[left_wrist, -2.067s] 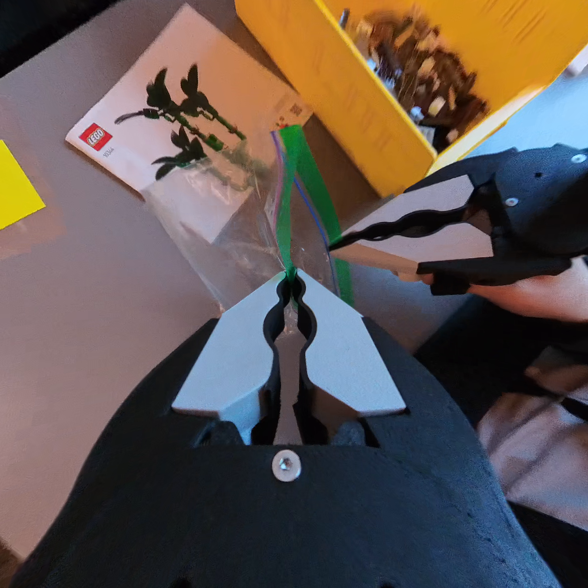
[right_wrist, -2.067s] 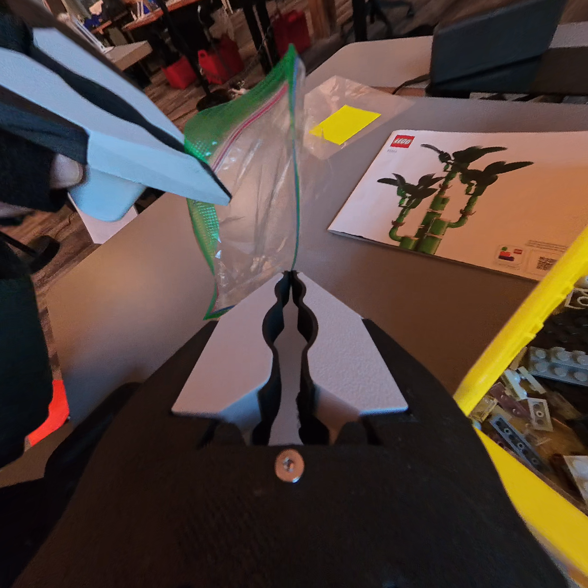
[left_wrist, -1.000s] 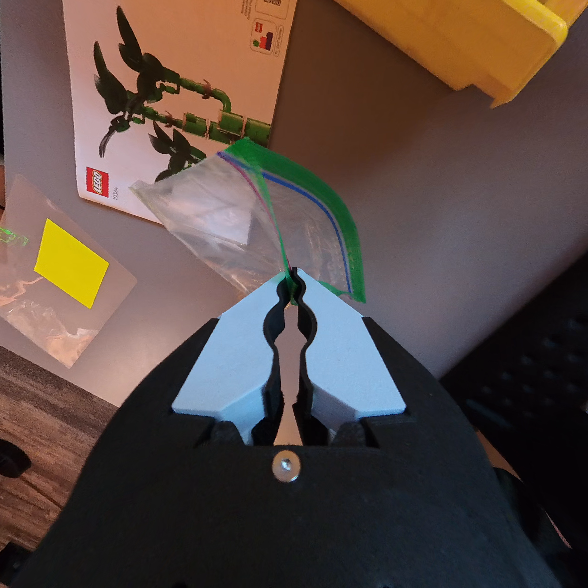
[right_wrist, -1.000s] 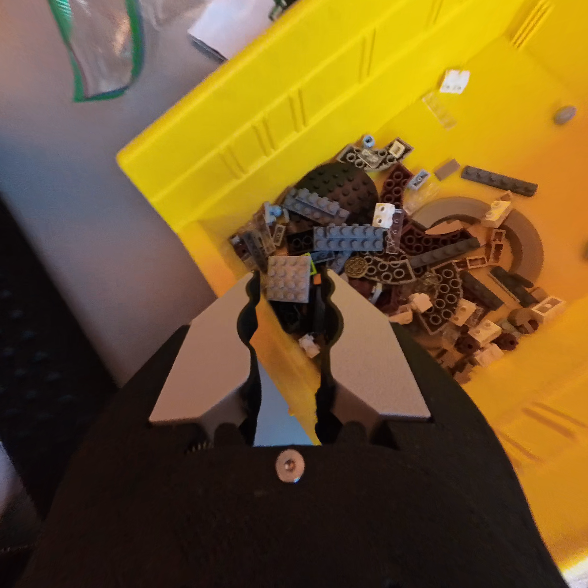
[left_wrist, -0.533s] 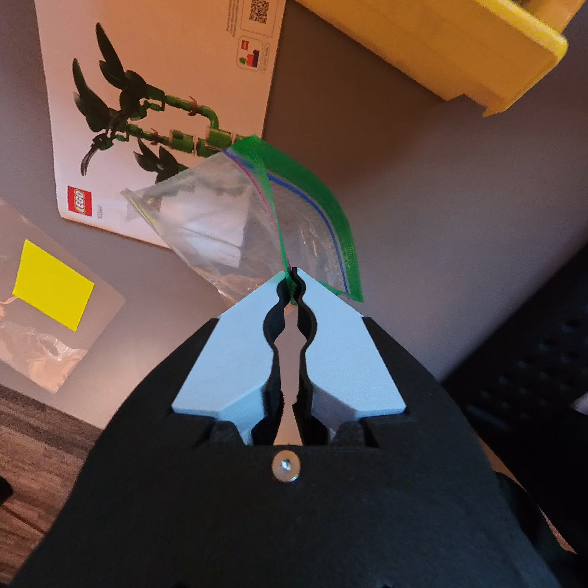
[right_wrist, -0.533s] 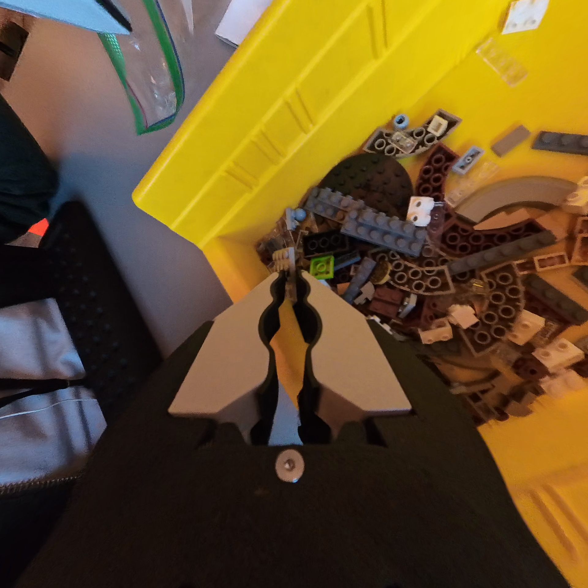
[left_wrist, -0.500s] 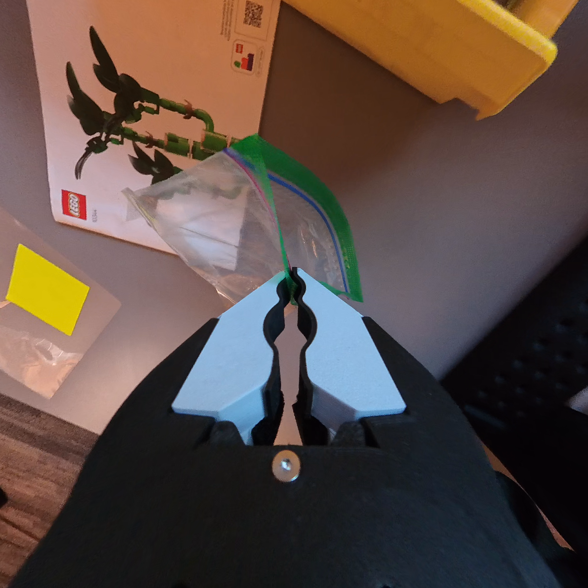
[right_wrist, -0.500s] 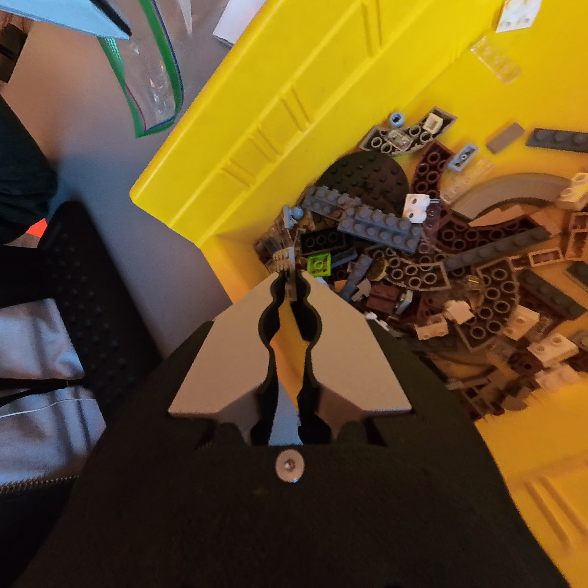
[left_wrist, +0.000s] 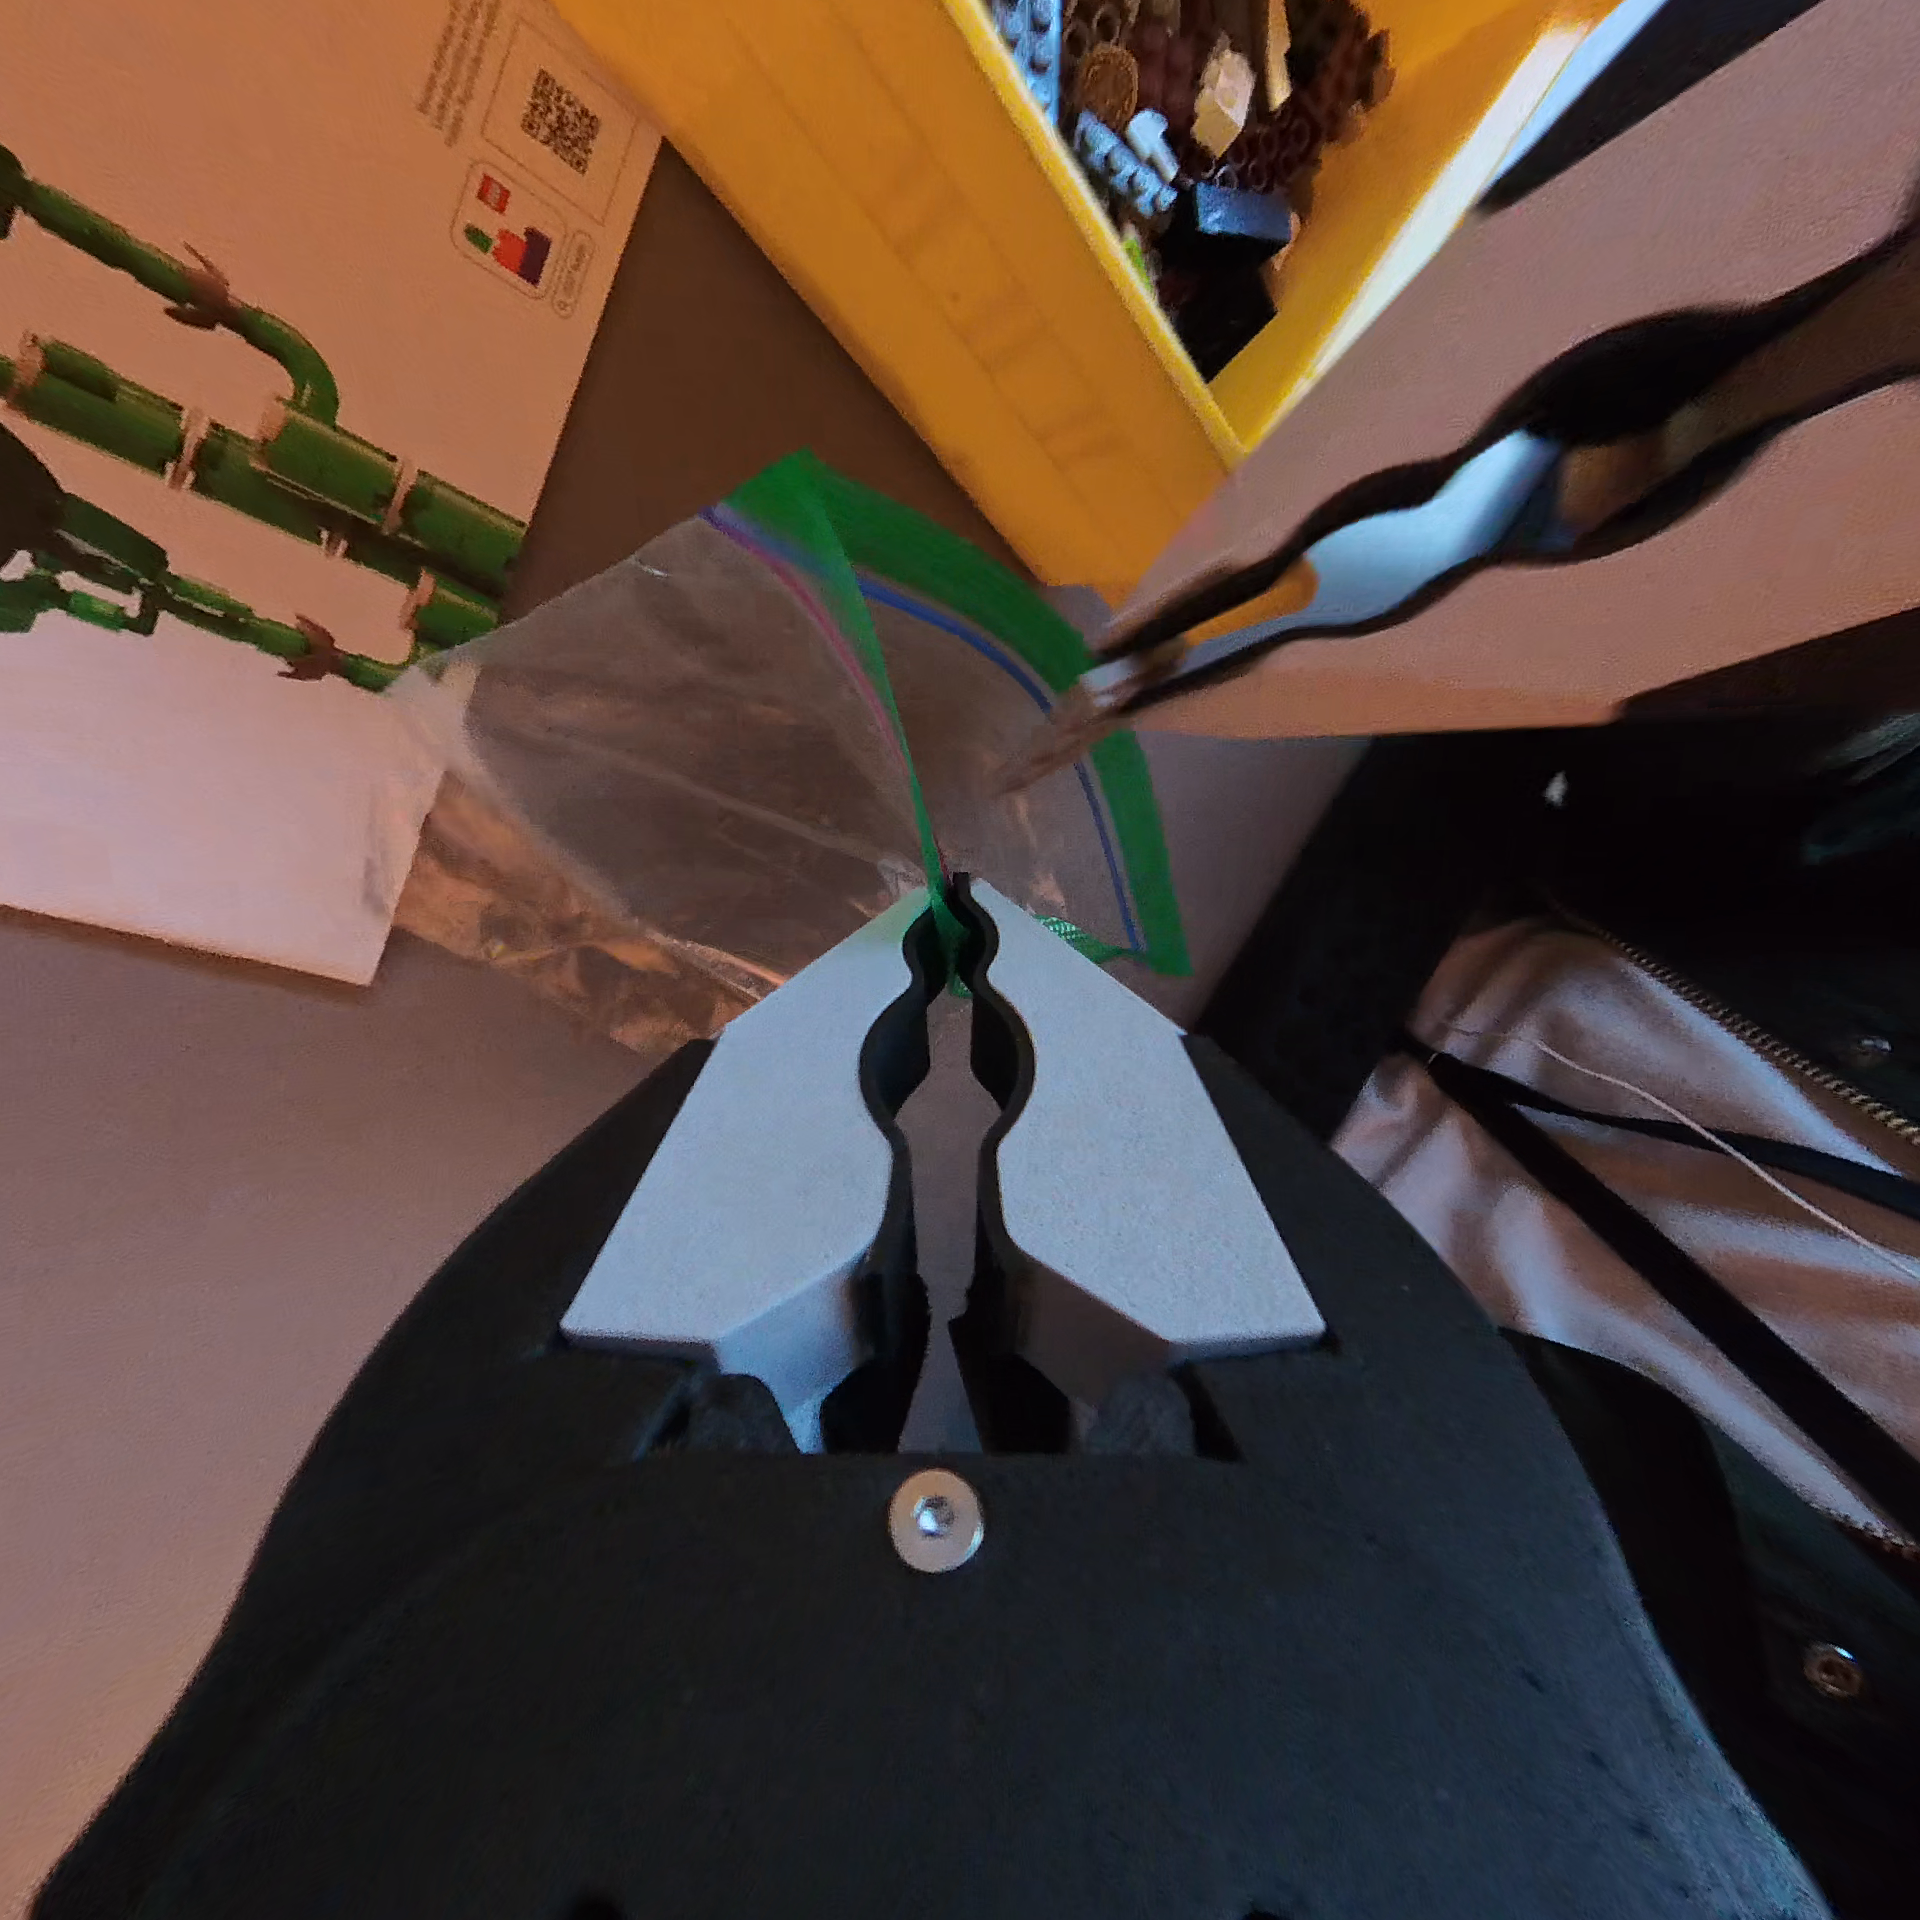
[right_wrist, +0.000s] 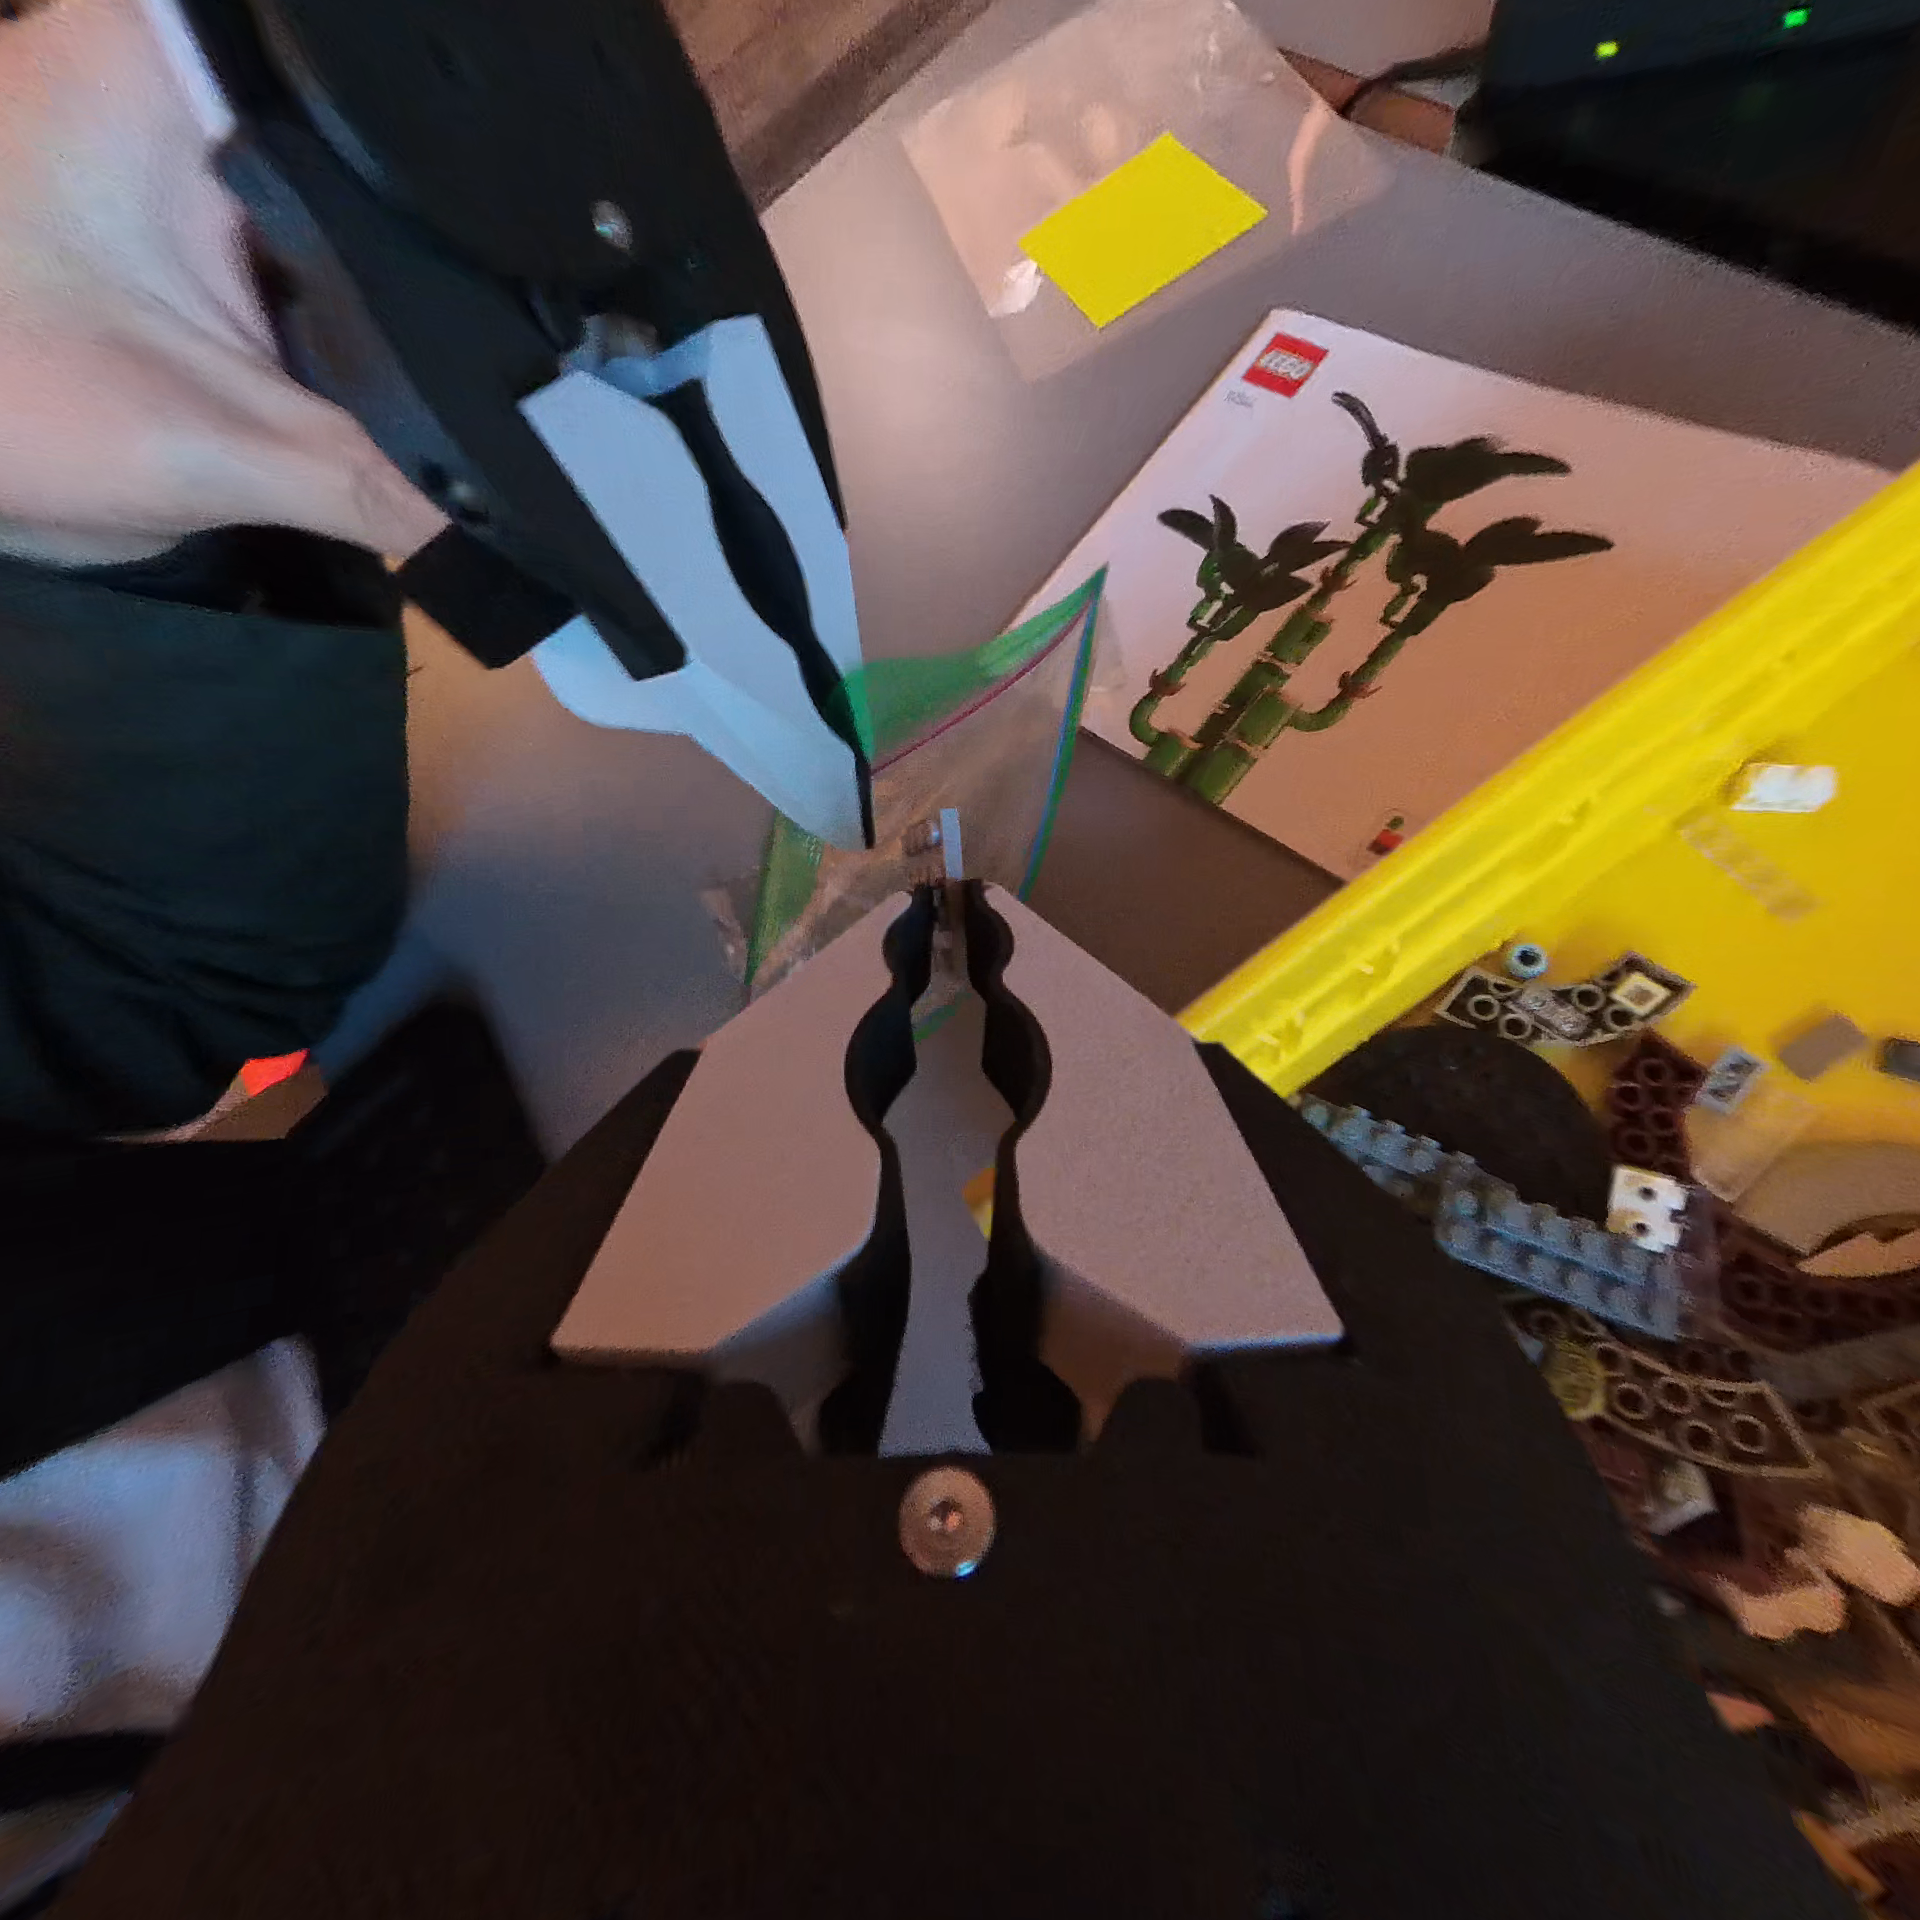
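Pinching the green-banded rim of a clear zip bag (left_wrist: 727, 748), the left gripper (left_wrist: 954, 909) has its fingers closed tight on the plastic at the centre of the left wrist view, so the bag hangs open in front of it with its mouth spread toward the upper right of the frame. The right gripper (right_wrist: 945, 896) is clamped on a small pale brick piece (right_wrist: 948, 847) — too small and blurred to tell its shape — and holds it just over the bag's open mouth; in the left wrist view the same gripper comes in from the right edge, its tips at the far green rim. In the right wrist view the bag sits at mid-frame, between the two sets of fingers, with the left gripper reaching down from the upper left. Under and behind the bag lies a white instruction booklet (right_wrist: 1455, 582) printed with green bamboo-like stalks, flat on the grey bench (left_wrist: 187, 1195). A yellow bin (right_wrist: 1538, 810) fills the right side of the right wrist view, holding a heap of loose bricks (right_wrist: 1558, 1247) in grey, dark brown and black. Farther back on the bench, near the top of that frame, lies a second clear bag carrying a yellow label (right_wrist: 1143, 229). A person's dark sleeve (right_wrist: 187, 810) shows at the left edge.
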